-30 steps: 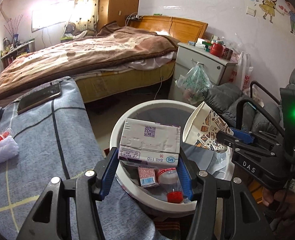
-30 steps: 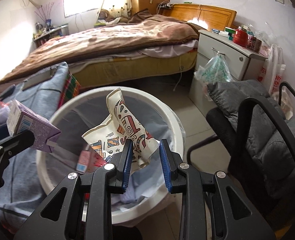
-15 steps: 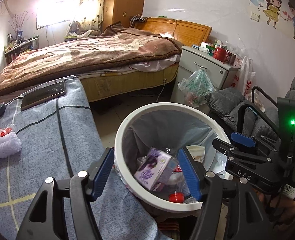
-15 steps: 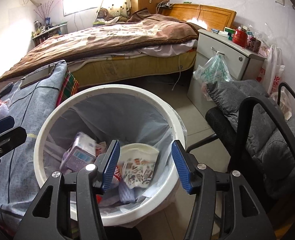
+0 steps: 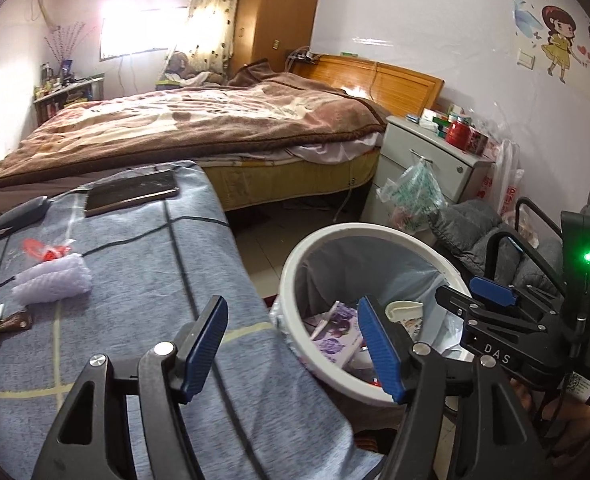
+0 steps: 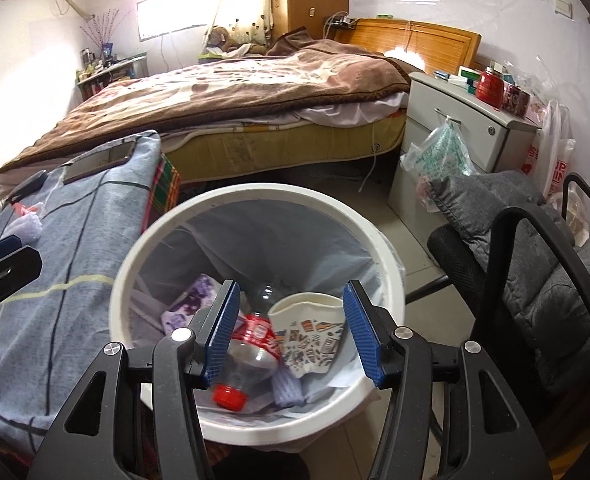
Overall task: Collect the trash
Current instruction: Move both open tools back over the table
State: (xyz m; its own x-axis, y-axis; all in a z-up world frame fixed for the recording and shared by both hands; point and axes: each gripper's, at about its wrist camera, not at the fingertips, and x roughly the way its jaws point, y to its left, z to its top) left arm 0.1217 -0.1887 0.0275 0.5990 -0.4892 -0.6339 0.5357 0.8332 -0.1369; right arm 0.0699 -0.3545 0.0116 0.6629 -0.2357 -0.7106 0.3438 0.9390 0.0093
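Both grippers hang spread and empty: the right gripper (image 6: 291, 330) over the bin (image 6: 379, 240), whose jaws have just been opening, the left gripper (image 5: 295, 348) across the surface (image 5: 143, 272) edge. Carton (image 6: 193, 304), bottle (image 6: 251, 354) and cup (image 6: 309, 332) lie inside. Bare floor (image 5: 271, 228) separates bin and bed (image 5: 199, 128).

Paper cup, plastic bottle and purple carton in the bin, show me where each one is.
paper cup (image 6: 309, 330), right wrist view, on its patterned side wall.
plastic bottle (image 6: 251, 354), right wrist view, on its clear body below the red label.
purple carton (image 6: 193, 304), right wrist view, on its upturned printed face.
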